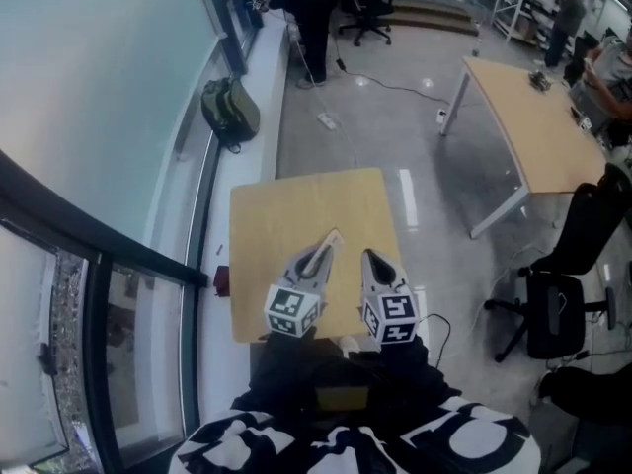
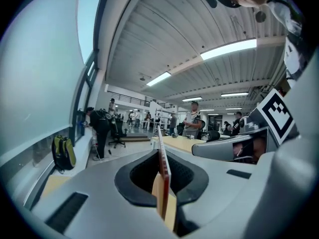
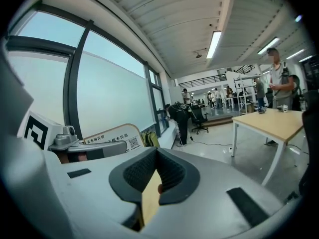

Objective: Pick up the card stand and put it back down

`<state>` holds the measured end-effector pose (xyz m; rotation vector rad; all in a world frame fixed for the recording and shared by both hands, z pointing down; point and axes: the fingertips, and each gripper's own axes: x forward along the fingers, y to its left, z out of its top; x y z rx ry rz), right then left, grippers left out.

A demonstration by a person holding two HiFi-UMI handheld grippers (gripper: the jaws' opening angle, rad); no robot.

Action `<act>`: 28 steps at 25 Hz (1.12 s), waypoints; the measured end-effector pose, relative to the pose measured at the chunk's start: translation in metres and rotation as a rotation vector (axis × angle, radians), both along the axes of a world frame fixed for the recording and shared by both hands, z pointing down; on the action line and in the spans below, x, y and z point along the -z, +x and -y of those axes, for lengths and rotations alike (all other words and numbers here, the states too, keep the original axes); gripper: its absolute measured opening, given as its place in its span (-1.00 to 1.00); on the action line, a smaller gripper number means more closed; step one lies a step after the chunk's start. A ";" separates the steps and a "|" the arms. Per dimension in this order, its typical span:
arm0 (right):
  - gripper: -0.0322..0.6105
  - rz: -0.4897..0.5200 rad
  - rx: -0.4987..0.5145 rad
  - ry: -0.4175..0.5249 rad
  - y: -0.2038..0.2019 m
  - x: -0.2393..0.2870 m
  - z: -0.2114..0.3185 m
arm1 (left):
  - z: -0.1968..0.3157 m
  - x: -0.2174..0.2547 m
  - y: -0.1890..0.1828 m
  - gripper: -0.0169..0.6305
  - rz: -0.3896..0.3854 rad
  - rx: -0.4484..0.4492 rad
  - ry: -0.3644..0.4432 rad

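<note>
In the head view a small wooden table point(image 1: 296, 210) stands in front of me with both grippers over its near half. My left gripper point(image 1: 324, 249) is shut on the card stand point(image 1: 334, 236), a thin card seen edge-on. In the left gripper view the card stand point(image 2: 162, 158) stands upright between the closed jaws, its red-brown edge towards the camera. My right gripper point(image 1: 371, 257) sits just to the right, shut with nothing in it. The right gripper view shows the card stand point(image 3: 110, 136) at the left, with its printed face and code square, above the left gripper point(image 3: 75, 144).
A glass window wall runs along the left, with a green backpack point(image 1: 230, 110) on the floor by it. A larger wooden table point(image 1: 533, 117) stands at the right, a black office chair point(image 1: 553, 304) near it. People stand at the far end of the room.
</note>
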<state>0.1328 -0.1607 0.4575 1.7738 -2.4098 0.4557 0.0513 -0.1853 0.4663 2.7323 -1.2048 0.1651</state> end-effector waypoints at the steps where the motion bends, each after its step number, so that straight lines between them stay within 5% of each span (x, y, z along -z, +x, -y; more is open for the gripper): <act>1: -0.83 0.002 -0.025 -0.016 0.009 -0.007 -0.003 | -0.001 -0.006 0.009 -0.88 0.000 -0.025 -0.012; 12: -0.84 0.016 -0.220 -0.170 0.071 -0.067 -0.027 | 0.012 -0.059 0.071 -0.88 0.033 -0.206 -0.113; 28: -0.83 0.031 -0.323 -0.311 0.066 -0.125 0.035 | 0.138 -0.138 0.076 -0.88 0.156 -0.417 -0.148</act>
